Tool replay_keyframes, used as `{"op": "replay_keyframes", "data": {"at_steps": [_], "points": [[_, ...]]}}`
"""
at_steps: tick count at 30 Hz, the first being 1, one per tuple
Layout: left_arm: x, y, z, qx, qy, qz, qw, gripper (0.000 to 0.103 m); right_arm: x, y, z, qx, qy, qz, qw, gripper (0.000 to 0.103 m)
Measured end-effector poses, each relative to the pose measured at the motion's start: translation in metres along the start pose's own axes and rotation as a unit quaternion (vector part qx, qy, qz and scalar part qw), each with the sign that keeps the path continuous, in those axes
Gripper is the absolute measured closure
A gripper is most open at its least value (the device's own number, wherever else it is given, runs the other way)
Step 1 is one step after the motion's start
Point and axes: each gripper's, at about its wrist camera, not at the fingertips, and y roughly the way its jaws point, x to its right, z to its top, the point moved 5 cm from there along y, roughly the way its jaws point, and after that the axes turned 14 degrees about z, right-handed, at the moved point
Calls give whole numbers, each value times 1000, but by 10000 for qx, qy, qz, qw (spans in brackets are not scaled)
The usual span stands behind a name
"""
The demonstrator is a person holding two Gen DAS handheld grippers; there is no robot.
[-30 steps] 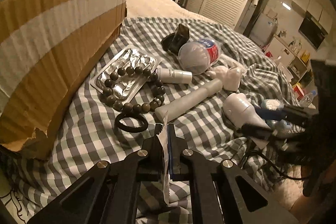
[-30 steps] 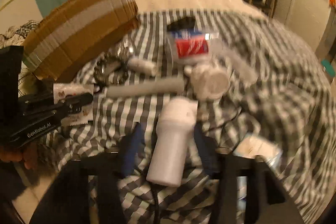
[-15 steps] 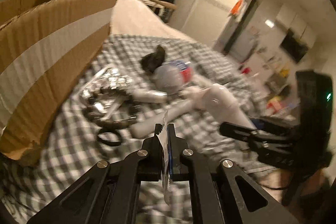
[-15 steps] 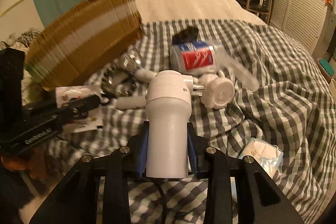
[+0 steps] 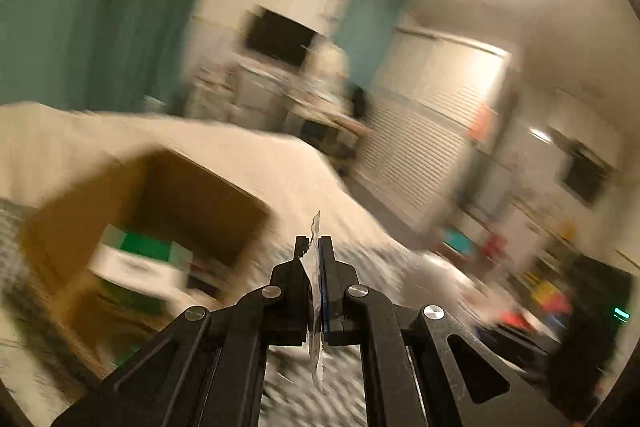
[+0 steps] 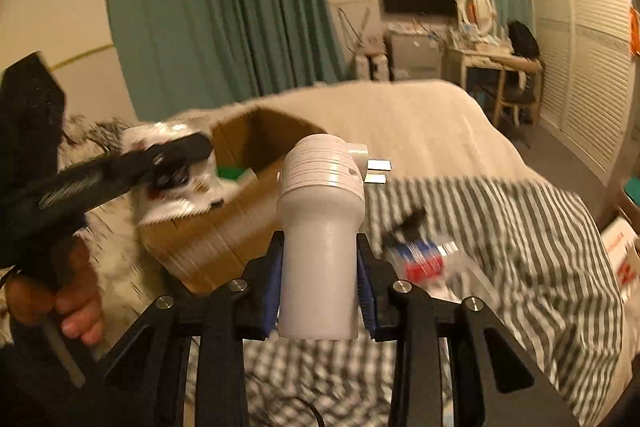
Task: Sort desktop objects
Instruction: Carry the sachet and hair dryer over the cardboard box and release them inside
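My right gripper (image 6: 320,255) is shut on a white plug-in device (image 6: 322,187), its blue pads (image 6: 270,291) pressing the round body; two metal prongs stick out at its top right. The device is held in the air above the checked bedspread (image 6: 520,227). My left gripper (image 5: 315,243) is shut on a thin white sachet (image 5: 316,347), seen edge-on. In the right wrist view the left gripper (image 6: 188,153) holds that sachet (image 6: 180,195) over the near rim of an open cardboard box (image 6: 248,211). The left wrist view is blurred and shows the box (image 5: 152,187) below and to the left.
A green and white carton (image 5: 140,259) lies inside the box. A red-labelled clear bottle (image 6: 424,259) and a black item (image 6: 408,223) lie on the bedspread right of the box. A person's hand (image 6: 72,299) grips the left tool. A cable (image 6: 308,407) hangs below the device.
The right jaws closed on the white device and lifted it off the bed. Both grippers rose and tilted up, so the box's open inside now shows. The left stayed shut on the sachet.
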Motion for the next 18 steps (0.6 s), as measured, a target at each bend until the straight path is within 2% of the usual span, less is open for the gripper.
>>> {"op": "replay_keyframes", "data": {"at_steps": [1, 3, 6, 8, 13, 18], "points": [[-11, 2, 2, 62, -35, 218, 9997, 98, -7, 6, 9, 31, -34, 128, 9999, 72], [-33, 11, -3, 63, -152, 325, 9993, 98, -15, 15, 17, 39, -94, 288, 9995, 72], [-69, 33, -11, -186, -490, 556, 9971, 98, -31, 43, 26, -70, -233, 450, 9987, 72], [-86, 46, -15, -372, -539, 641, 9958, 98, -40, 69, 32, -151, -317, 537, 9979, 72], [-111, 55, -22, -435, -574, 918, 9932, 98, -50, 133, 46, -358, -361, 731, 9960, 72], [-128, 58, -33, -538, -617, 1140, 9901, 98, -49, 163, 54, -282, -283, 871, 9954, 70]]}}
